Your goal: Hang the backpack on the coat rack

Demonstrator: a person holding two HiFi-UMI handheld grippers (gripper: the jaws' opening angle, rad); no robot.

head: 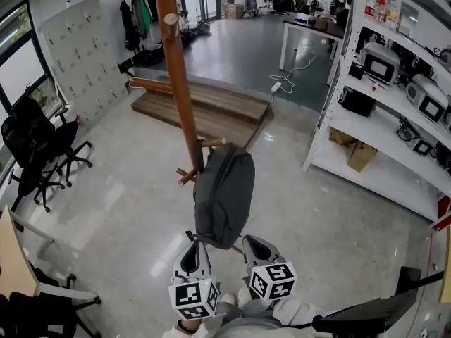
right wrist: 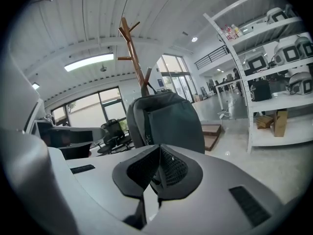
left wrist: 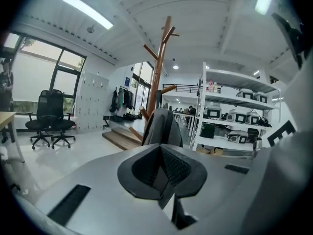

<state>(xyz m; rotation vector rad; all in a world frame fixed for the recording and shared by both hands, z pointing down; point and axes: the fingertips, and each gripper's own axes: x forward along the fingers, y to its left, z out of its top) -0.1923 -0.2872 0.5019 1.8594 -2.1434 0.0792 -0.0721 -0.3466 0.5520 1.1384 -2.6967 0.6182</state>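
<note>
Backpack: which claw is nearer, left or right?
Right, probably. The right claw is close before the backpack, at its right side, seeing it large; the left claw is off its left side, seeing it smaller.

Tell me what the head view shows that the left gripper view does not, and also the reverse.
Only the head view shows the marker cube of the left gripper and a white cable lying on the floor. Only the left gripper view shows the branching top of the coat rack, a ceiling light, and that gripper's jaws closed together on nothing. Both show the grey backpack hanging on the coat rack, the white shelves and the black office chairs.
</note>
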